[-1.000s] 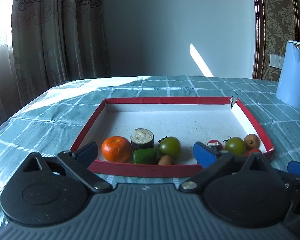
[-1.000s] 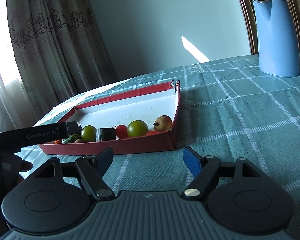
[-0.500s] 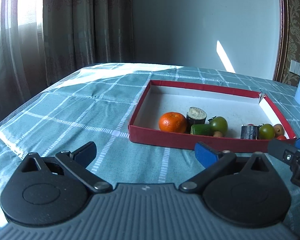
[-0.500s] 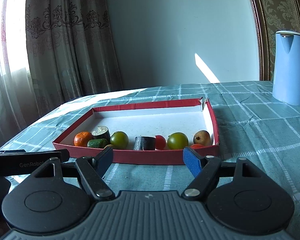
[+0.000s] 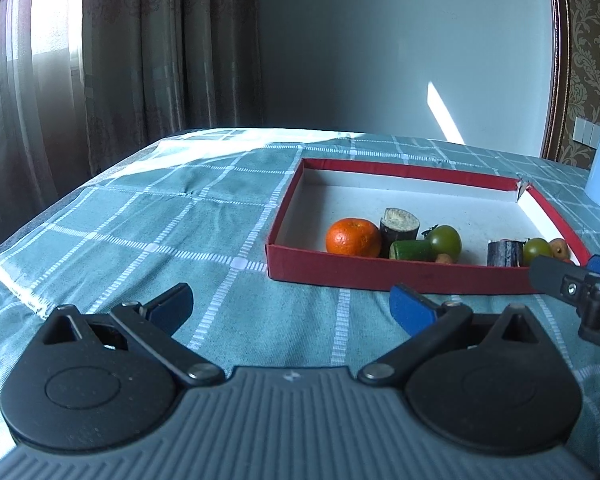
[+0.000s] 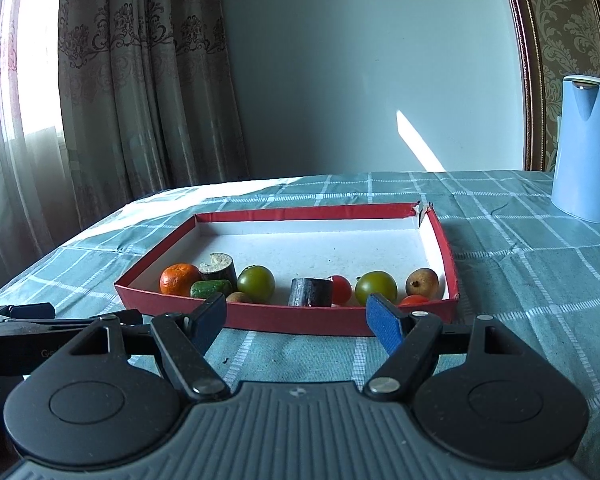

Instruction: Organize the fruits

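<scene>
- Left tongs (image 5: 291,304), in the left wrist view, stand wide with nothing between the blue pads; they hang over the checked cloth of the table (image 5: 140,232), short of the tray (image 5: 380,274).
- At the right edge of this view one arm of the right tongs (image 5: 572,286) shows beside the tray's near corner.
- Fruits lie along the near wall of the tray: a round, dimpled orange (image 5: 353,237), a green piece (image 5: 414,250), a smooth green tomato (image 5: 445,240).
- Right tongs (image 6: 300,314), in the right wrist view, are also wide and hold nothing, just before the tray's near wall.
- Inside lie a dark cylinder (image 6: 311,292), a red tomato (image 6: 341,289), a second green tomato (image 6: 376,288) and a brown pear-like fruit (image 6: 422,282).
- I judge the task near its end: every fruit I can see is in the tray, none on the cloth; perhaps only sorting is left.
- Tray looks like red cardboard with a white, rough floor and one torn far corner.
</scene>
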Tool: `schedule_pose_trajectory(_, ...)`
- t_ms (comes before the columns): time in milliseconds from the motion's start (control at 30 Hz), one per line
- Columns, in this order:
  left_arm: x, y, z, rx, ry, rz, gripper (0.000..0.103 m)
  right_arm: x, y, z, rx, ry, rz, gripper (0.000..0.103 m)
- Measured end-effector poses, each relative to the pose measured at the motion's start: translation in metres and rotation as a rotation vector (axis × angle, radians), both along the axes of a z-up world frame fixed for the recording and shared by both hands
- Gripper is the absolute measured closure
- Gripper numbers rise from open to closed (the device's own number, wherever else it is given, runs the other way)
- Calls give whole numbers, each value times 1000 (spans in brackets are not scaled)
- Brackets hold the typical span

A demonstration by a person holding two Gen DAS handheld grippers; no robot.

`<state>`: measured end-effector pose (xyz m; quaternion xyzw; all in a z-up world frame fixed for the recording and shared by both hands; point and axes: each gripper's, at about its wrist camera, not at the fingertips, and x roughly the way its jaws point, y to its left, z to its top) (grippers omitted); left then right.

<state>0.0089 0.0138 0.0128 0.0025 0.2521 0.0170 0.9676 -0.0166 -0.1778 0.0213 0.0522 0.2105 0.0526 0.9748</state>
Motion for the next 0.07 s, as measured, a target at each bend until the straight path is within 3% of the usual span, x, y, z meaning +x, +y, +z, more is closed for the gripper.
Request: schedule_pose_trajectory(67, 0, 0, -1, -3, 0, -5, 0, 0, 0, 0, 0, -1, -1, 26)
